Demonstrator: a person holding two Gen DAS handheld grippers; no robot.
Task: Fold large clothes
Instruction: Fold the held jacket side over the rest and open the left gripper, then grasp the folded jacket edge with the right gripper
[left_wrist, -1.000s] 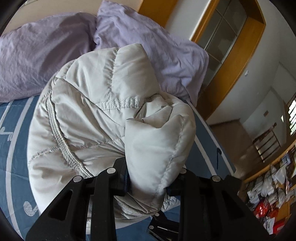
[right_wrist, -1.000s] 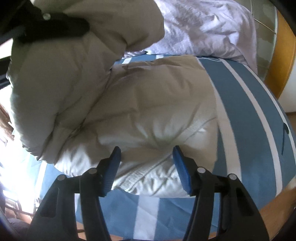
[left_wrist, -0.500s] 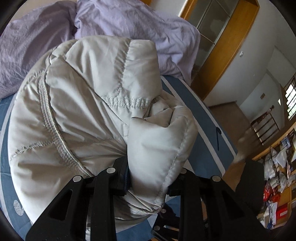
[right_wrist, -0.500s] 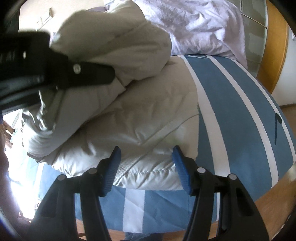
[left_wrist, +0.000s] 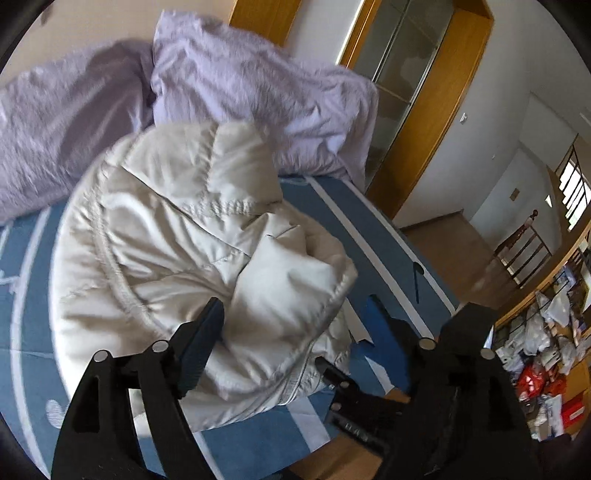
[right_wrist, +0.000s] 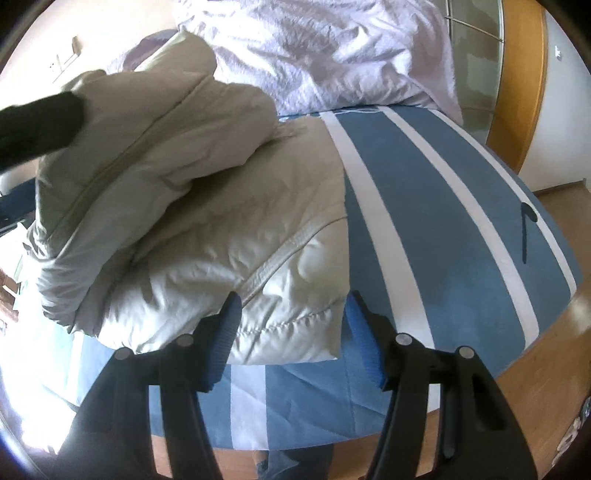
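Observation:
A cream quilted puffer jacket (left_wrist: 177, 236) lies bunched on the blue and white striped bed, one part folded over the rest. My left gripper (left_wrist: 295, 325) is open, its jaws spread wide around the jacket's near fold without gripping it. In the right wrist view the jacket (right_wrist: 207, 206) lies at the bed's near corner, its hem toward me. My right gripper (right_wrist: 291, 325) is open, its blue pads at either side of the hem's corner, empty. A black part of the left gripper (right_wrist: 37, 118) shows at the far left.
Lilac pillows (left_wrist: 229, 96) lie at the head of the bed (right_wrist: 443, 229), behind the jacket. A wooden wardrobe frame (left_wrist: 436, 110) stands to the right. The wooden floor (right_wrist: 546, 369) lies below the bed edge. Cluttered shelves (left_wrist: 546, 339) stand at the far right.
My left gripper has opened and let go of the jacket fold, which now rests on the lower layer. The right gripper stayed open and moved closer to the hem.

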